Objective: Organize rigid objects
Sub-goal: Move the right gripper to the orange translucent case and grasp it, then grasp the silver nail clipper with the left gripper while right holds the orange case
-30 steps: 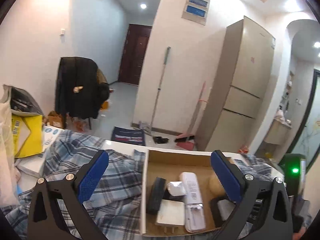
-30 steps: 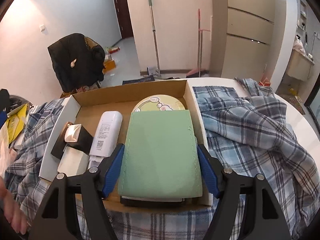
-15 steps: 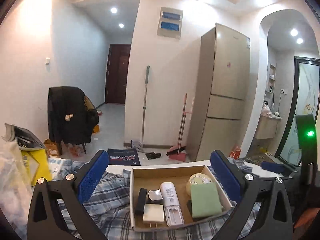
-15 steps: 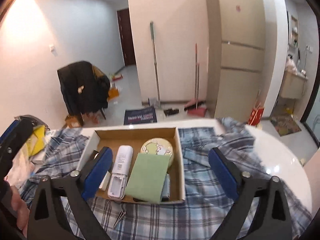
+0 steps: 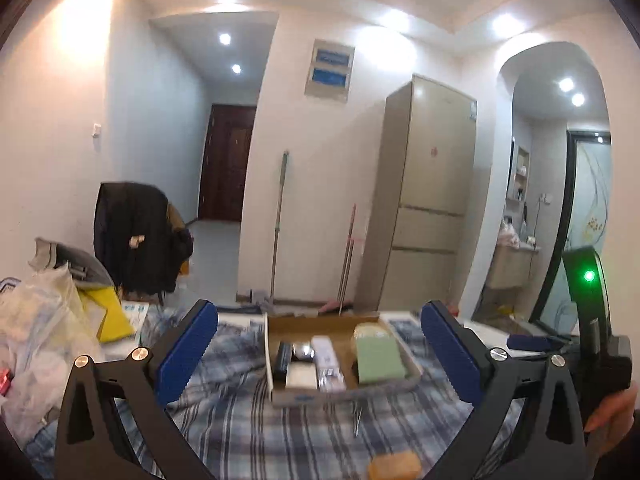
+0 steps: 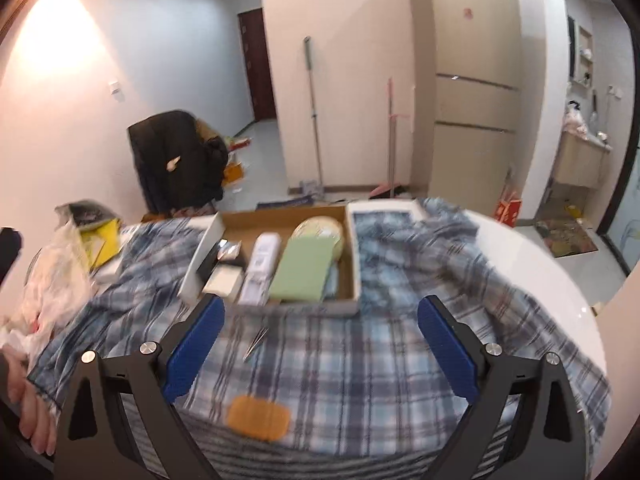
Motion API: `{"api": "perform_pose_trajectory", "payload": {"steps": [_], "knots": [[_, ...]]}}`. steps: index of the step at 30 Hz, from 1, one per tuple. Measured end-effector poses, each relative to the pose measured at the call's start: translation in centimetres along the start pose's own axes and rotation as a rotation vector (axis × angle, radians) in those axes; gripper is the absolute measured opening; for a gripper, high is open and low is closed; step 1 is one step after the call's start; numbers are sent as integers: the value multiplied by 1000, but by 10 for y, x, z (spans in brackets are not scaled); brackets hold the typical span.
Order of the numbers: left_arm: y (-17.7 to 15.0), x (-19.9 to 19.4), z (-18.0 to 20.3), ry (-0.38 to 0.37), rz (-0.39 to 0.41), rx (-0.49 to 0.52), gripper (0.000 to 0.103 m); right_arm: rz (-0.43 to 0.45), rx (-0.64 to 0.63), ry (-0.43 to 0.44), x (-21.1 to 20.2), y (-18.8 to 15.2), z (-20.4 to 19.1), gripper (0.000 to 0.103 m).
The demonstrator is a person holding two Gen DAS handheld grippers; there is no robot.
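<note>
A shallow cardboard box (image 6: 355, 264) (image 5: 276, 394) sits on a plaid cloth. In it lie a green flat case (image 6: 304, 269) (image 5: 378, 358), a round yellow tin (image 6: 318, 230), a white remote (image 6: 262, 268) (image 5: 326, 358), a white adapter (image 6: 222, 280) and black items. Outside the box, metal tweezers (image 6: 254, 342) (image 5: 358, 424) and an orange pad (image 6: 258, 418) (image 5: 394, 466) lie on the cloth in front of it. My left gripper (image 5: 320, 352) and right gripper (image 6: 320, 344) are both open and empty, held back from the box.
The plaid cloth (image 6: 400, 360) covers a white round table (image 6: 532, 264). Plastic bags and a yellow package (image 5: 48, 340) pile at the left. The other gripper's body with a green light (image 5: 588, 312) is at the right of the left wrist view.
My right gripper let go of the green case in the box, opened and drew back. Both grippers pulled back and up; the tweezers and orange pad came into view.
</note>
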State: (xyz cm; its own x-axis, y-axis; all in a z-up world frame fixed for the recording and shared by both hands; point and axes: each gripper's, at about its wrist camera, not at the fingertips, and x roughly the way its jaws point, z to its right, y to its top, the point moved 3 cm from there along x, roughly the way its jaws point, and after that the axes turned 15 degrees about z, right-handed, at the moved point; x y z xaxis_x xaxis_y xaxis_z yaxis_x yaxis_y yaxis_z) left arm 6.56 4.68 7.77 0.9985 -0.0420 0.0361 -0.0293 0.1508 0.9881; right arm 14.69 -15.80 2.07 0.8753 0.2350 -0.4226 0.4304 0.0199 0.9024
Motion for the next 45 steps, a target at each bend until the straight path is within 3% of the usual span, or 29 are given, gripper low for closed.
{"api": "perform_pose_trajectory", "payload": {"steps": [5, 10, 13, 19, 22, 24, 29, 34, 39, 42, 45], "knots": [[-31, 1, -10, 38, -61, 25, 103, -96, 37, 3, 11, -21, -8, 97], [-63, 12, -20, 44, -136, -11, 103, -257, 24, 48, 35, -59, -24, 96], [-77, 21, -20, 24, -219, -2, 103, -413, -18, 83, 56, -84, -35, 82], [-76, 15, -23, 47, -187, 6, 103, -519, 72, 85, 78, -110, -36, 81], [-76, 16, -23, 50, -189, 17, 103, -528, 79, 56, 84, -117, -36, 79], [-75, 16, -22, 56, -191, 38, 103, -547, 54, 39, 87, -121, -38, 63], [-77, 18, -20, 49, -201, 48, 103, -515, 40, 38, 79, -119, -36, 62], [-84, 25, -18, 55, -250, 110, 103, -420, 11, 1, 68, -94, -11, 62], [-90, 42, -9, 25, -362, 120, 102, -370, 30, -60, 74, -75, 27, 62], [-99, 54, 1, -7, -419, 103, 86, -370, 13, -73, 76, -76, 41, 62], [-115, 72, 17, -45, -504, 113, 57, -383, 30, -79, 79, -81, 58, 62]]}}
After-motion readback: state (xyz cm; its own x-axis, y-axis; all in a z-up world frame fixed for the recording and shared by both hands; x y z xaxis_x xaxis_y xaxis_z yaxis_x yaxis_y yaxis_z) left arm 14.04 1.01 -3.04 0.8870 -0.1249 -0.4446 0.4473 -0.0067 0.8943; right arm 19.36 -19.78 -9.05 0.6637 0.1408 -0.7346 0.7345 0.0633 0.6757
